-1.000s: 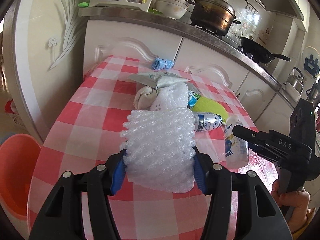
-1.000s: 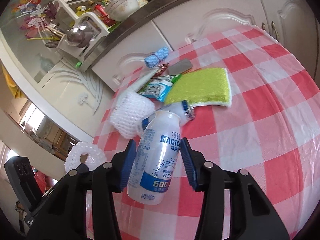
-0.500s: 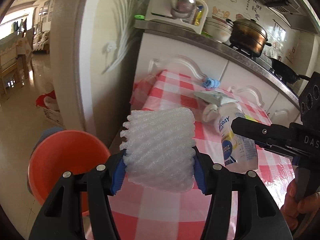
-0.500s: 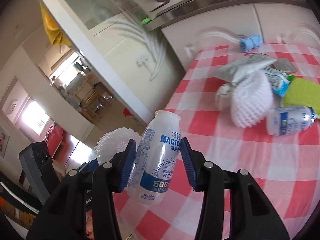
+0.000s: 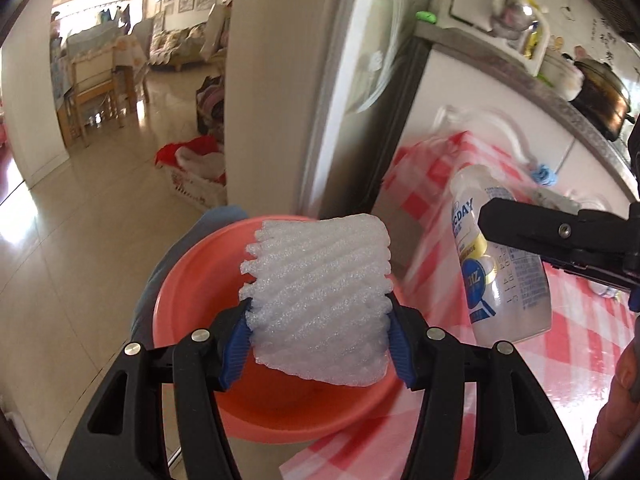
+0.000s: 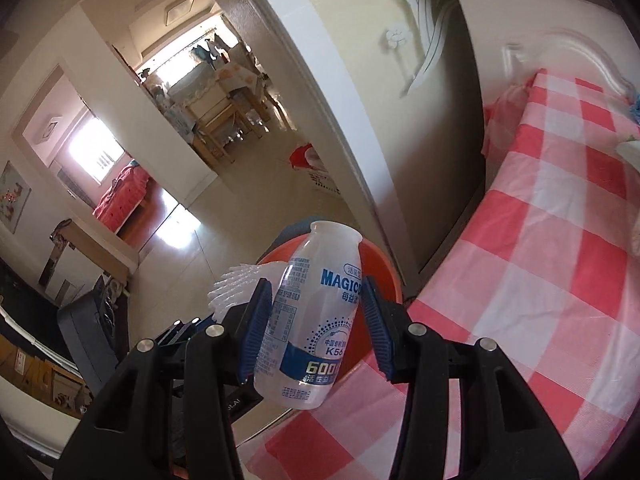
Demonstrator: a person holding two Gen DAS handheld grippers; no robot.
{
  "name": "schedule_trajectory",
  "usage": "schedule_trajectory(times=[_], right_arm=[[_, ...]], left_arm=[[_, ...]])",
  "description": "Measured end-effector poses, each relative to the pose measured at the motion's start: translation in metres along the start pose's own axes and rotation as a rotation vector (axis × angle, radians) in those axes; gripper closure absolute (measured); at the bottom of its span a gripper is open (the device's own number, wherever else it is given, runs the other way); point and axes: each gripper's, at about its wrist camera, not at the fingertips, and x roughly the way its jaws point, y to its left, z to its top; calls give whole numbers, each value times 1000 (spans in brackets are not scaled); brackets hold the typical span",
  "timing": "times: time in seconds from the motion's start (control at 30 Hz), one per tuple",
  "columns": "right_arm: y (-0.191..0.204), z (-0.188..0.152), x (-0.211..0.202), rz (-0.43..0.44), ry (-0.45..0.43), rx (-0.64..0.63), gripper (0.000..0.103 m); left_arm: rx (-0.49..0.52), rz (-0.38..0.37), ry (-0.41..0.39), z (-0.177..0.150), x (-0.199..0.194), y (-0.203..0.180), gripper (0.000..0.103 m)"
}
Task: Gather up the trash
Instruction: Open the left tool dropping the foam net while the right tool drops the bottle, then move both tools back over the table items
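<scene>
My left gripper (image 5: 318, 340) is shut on a white foam fruit net (image 5: 320, 300) and holds it above an orange plastic basin (image 5: 192, 280) on the floor beside the table. My right gripper (image 6: 316, 336) is shut on an empty clear plastic drink bottle (image 6: 312, 320) with blue lettering, held upright. In the left wrist view the bottle (image 5: 496, 268) hangs to the right of the foam net, over the table's edge. In the right wrist view the orange basin (image 6: 384, 276) lies behind the bottle, and the foam net (image 6: 236, 284) shows at its left.
A table with a red-and-white checked cloth (image 6: 560, 260) fills the right side. A white door frame and cabinet (image 5: 344, 92) stand just behind the basin. A tiled floor (image 5: 80, 240) opens to the left, with a white basket of clothes (image 5: 196, 176) on it.
Both grippers swung left off the table with their loads. The foam net went from over the cloth to above the orange basin. The bottle followed toward the table's left edge.
</scene>
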Motion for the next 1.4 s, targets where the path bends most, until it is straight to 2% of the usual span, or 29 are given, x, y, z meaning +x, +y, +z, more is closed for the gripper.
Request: schedule_trajectory(times=[0.17,0.23,0.27,0.33,0.4,0.43,0.47,0.53,0.6,0.67,0.77,0.9,1.07,1.23,1.4], right_arm=[[7,-1,27,-34,41,-30,55],[5,-2,32,-21,51,-16,55],[4,-3,34,-12,57,-14,53],[4,-5,33,-42,50,-17,44],[2,-9,22,-51,20,-12,43],[0,-10,15,-52,-2,-6,41],[-3,-11,6,-55,-29,0,32],[-10,-14,-14,-61,-89,1,25],[-19,-19,-38,-77,-149,13,21],[-32,-25,-58,-67,-198,42,16],[-53,-34,-84,-42,-256,94,13],[-79,-49,-119,-48,-321,123,12],[-113,-61,-155,-58,-397,174,11],[-166,-74,-205,-73,-534,290,11],[-212,-85,-245,-124,-610,373,11]], left_arm=[[-33,19,53,-9,20,19,43],[-43,23,81,-11,29,24,37],[-51,16,98,-12,33,26,35],[-77,-10,125,-17,36,31,21],[-90,-37,146,-19,37,34,17],[-98,-57,154,-19,36,38,14],[-114,-79,156,-19,34,41,14],[-174,-141,127,-17,23,53,14],[-215,-163,69,-13,7,60,13],[-212,-175,2,-5,-13,60,12],[-200,-185,-74,4,-34,51,10],[-151,-208,-116,16,-51,23,9],[-62,-203,-47,30,-50,-31,9],[6,-287,-21,37,-52,-83,9],[123,-373,-9,57,-52,-150,9]])
